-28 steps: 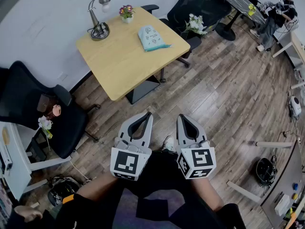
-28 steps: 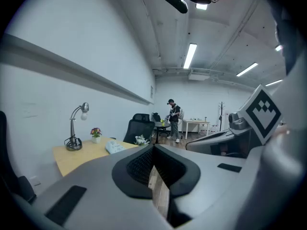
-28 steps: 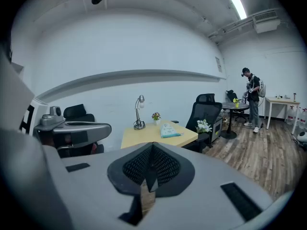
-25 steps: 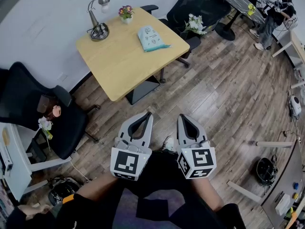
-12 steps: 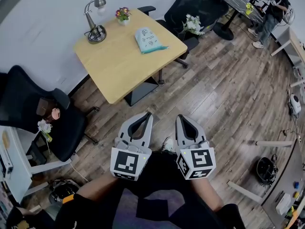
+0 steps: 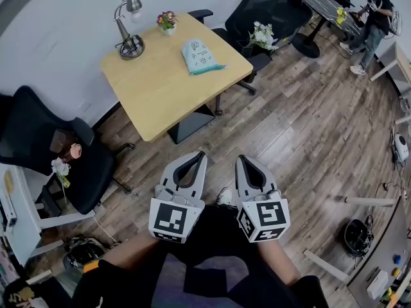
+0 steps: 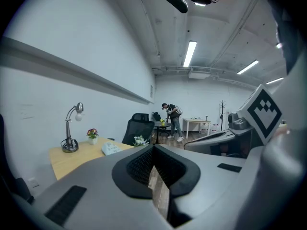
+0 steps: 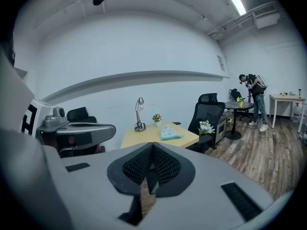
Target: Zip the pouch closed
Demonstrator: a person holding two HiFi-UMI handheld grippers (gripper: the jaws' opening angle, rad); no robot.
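bright, even ceiling-strip light; sharp focus, strong fisheye bending at edges.

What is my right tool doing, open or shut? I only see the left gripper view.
Observer: The right tool is shut, with nothing between its jaws.
Operator: How does the pouch look from above?
Observer: The pouch lies flat on the table, with a teal strip along its near edge.
Operator: Anything off to my left?
Observer: A black chair stands there, with a small pink thing on its seat.
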